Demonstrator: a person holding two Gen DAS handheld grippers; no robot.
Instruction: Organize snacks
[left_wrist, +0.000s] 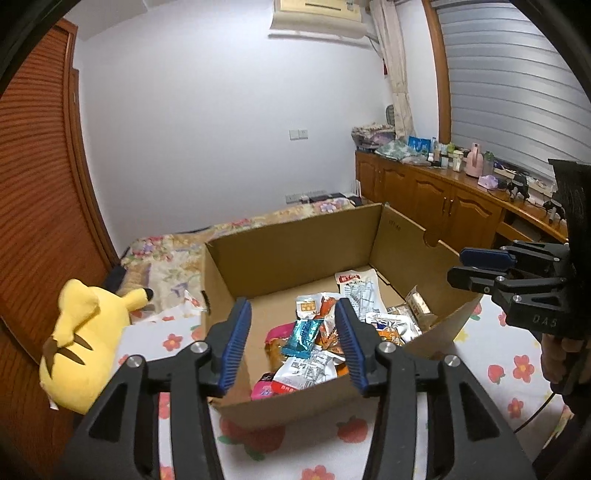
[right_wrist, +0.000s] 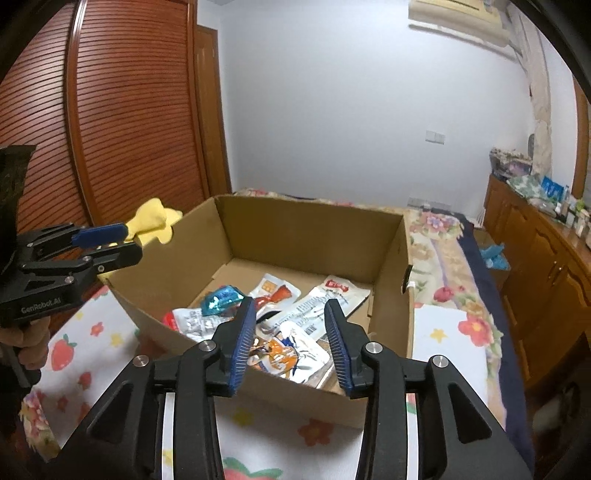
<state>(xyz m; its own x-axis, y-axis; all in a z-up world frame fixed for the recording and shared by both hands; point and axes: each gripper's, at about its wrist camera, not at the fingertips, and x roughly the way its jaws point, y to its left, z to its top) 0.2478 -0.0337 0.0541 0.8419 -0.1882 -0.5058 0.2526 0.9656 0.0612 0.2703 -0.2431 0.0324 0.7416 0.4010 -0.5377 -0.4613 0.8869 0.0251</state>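
An open cardboard box (left_wrist: 288, 240) (right_wrist: 310, 229) sits on a bed and holds several snack packets. Among them are a shiny blue wrapper (left_wrist: 301, 338) (right_wrist: 221, 297), a long white packet with a red label (left_wrist: 356, 290) (right_wrist: 325, 299) and a white and orange pouch (right_wrist: 288, 352). My left gripper (left_wrist: 291, 339) is open and empty, above the box's near wall. My right gripper (right_wrist: 290, 338) is open and empty, above the near corner. Each gripper shows in the other view, the right (left_wrist: 476, 267) beside the box's right wall, the left (right_wrist: 110, 240) beside its left wall.
A yellow plush toy (left_wrist: 81, 343) (right_wrist: 153, 219) lies left of the box on the strawberry-print sheet (left_wrist: 491, 354). A wooden louvred wardrobe (right_wrist: 122, 110) stands at the left. A wooden cabinet (left_wrist: 436, 195) with bottles and clutter runs along the right.
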